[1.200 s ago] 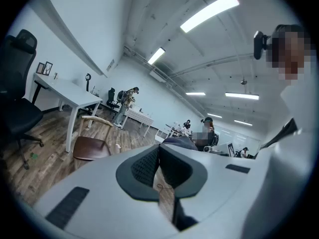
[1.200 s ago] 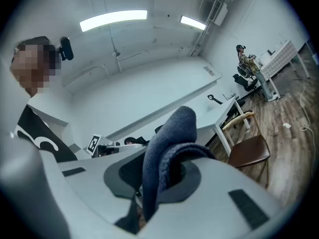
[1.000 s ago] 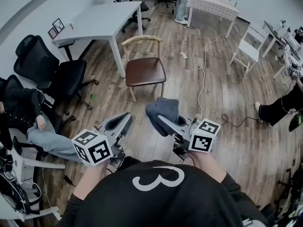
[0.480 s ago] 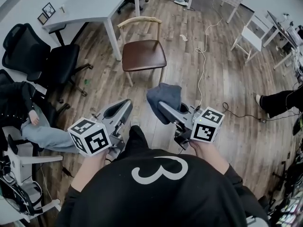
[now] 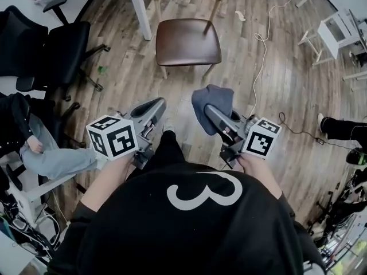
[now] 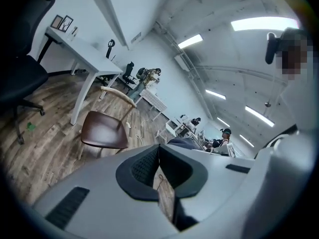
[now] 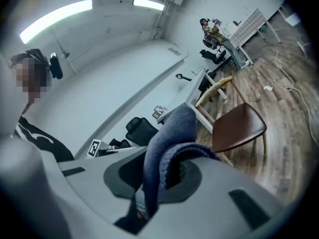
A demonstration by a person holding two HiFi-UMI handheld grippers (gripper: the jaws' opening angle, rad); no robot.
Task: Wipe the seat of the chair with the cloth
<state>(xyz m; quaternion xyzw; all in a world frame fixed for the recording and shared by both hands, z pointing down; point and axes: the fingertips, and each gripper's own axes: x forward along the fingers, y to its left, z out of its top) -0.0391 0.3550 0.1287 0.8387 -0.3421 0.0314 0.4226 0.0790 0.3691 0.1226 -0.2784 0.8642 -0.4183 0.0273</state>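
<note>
1. A wooden floor (image 5: 275, 96) fills the head view, and the chair (image 5: 188, 40) is seen standing on it, well apart from both grippers.
2. A white table (image 6: 84, 53) beside the chair is cut off in the head view but shown plainly in the left gripper view.
3. The blue cloth (image 7: 172, 138) is shown pinched, folded over, in the right gripper (image 5: 211, 114).
4. The left gripper (image 5: 155, 105) is seen closed on nothing.

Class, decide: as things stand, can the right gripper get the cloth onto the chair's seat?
Probably not yet, though nothing blocks it. The right gripper, shut on the cloth, is well short of the chair seat, with only floor between. Stepping closer should do.
</note>
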